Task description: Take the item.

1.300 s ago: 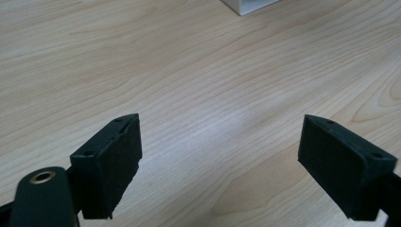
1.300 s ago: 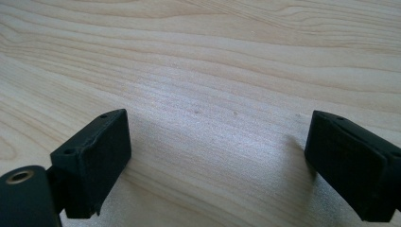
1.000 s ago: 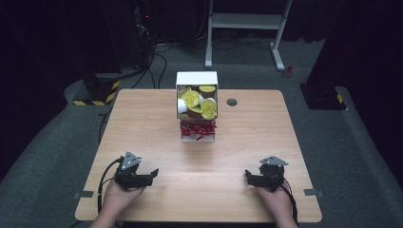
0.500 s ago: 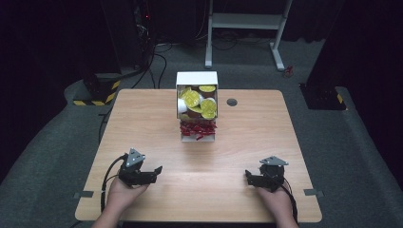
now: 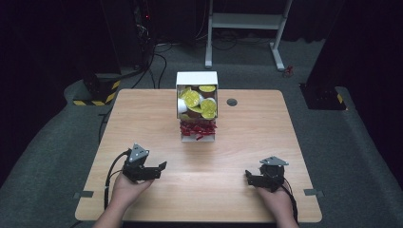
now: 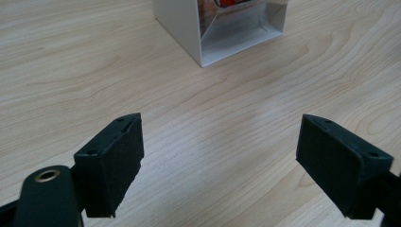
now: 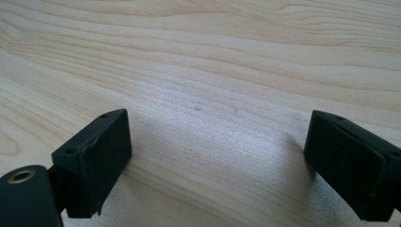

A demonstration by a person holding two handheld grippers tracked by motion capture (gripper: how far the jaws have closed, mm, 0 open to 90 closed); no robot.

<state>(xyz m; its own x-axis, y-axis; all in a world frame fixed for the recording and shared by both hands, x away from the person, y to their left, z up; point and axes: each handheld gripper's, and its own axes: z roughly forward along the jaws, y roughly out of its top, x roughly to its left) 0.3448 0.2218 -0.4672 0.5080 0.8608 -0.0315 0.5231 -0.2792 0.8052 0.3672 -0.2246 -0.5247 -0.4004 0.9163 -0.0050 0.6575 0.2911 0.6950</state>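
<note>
A white open box (image 5: 196, 105) stands on the wooden table (image 5: 266, 133) at the middle back. It holds round yellow pieces above and small red pieces (image 5: 197, 129) below. Its white corner (image 6: 222, 33) appears ahead of my left gripper. My left gripper (image 5: 159, 168) is held at the table's front left, pointing right toward the box, open with nothing between its jaws (image 6: 220, 161). Over the front right of the table my right gripper (image 5: 248, 176) stands open and empty above bare wood (image 7: 215, 156).
A small dark round hole (image 5: 232, 101) sits in the tabletop right of the box. Cables trail from both grippers toward the front edge. Dark floor, a white frame (image 5: 247, 23) and black equipment surround the table.
My left gripper has lifted a little and moved slightly forward and right toward the box. The right gripper has stayed in place.
</note>
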